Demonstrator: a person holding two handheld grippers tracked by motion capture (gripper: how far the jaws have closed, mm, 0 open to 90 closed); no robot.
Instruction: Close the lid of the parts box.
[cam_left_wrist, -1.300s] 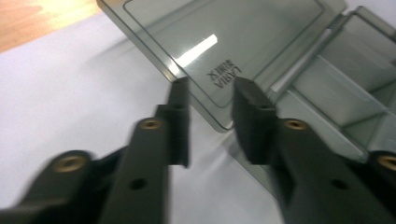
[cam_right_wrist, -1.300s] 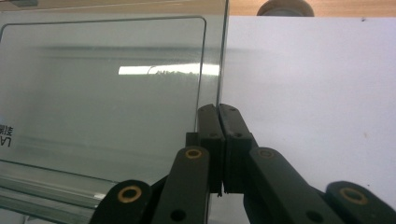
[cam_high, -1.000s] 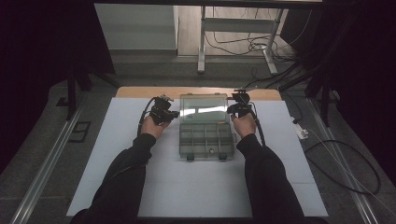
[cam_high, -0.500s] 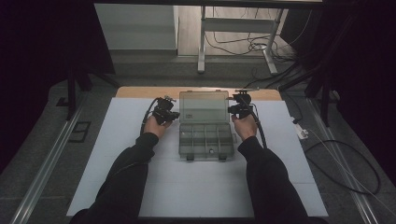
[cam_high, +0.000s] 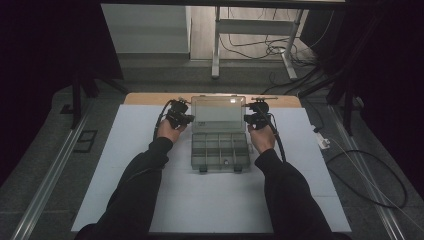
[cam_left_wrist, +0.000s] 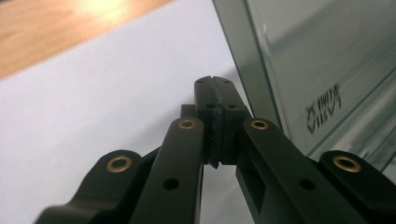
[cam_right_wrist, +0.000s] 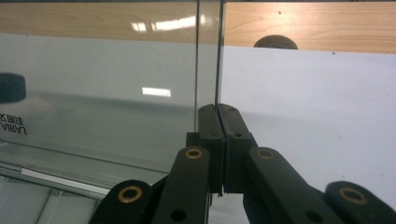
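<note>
organizer box (cam_high: 220, 149) open, compartments look empty | lid (cam_high: 218, 113) raised | left gripper (cam_high: 183, 119), right gripper (cam_high: 251, 119) jaws closed, empty

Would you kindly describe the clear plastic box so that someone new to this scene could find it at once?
Start at the white sheet that covers the table, with a wooden strip along its far edge. The compartment box lies in the middle of it, between the person's two hands. It is the one see-through grey case, with a grid of small compartments and its hinged lid open toward the far side.

White sheet (cam_high: 210, 195) over wooden tabletop (cam_high: 150, 98); floor cables (cam_high: 370, 175) alongside.
</note>
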